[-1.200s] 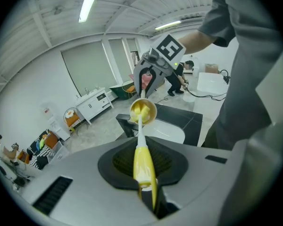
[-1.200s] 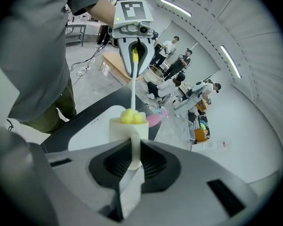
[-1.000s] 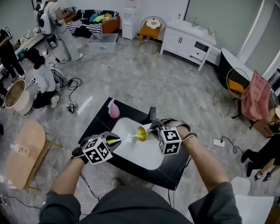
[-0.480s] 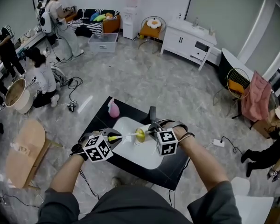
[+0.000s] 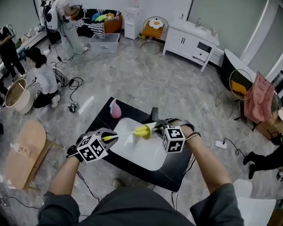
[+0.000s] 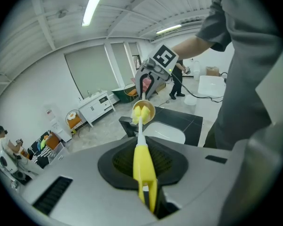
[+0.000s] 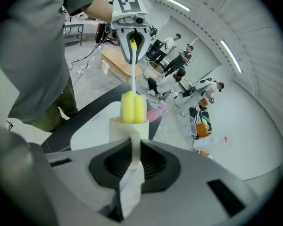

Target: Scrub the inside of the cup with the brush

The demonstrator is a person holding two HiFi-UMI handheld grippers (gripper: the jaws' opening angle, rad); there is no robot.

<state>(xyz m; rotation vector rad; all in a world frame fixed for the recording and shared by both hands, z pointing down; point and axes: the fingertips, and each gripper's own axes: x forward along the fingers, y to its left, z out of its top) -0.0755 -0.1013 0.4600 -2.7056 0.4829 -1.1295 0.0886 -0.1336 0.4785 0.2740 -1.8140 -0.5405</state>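
Head view: left gripper [image 5: 112, 138] fingers clamp brush [image 5: 141, 132], right gripper [image 5: 156, 127] fingers clamp cup [image 7: 125, 128]; pink bottle [image 5: 115, 111] nearby.

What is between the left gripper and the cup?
The brush: its white stem runs from the left gripper to the cup, plain in the head view.
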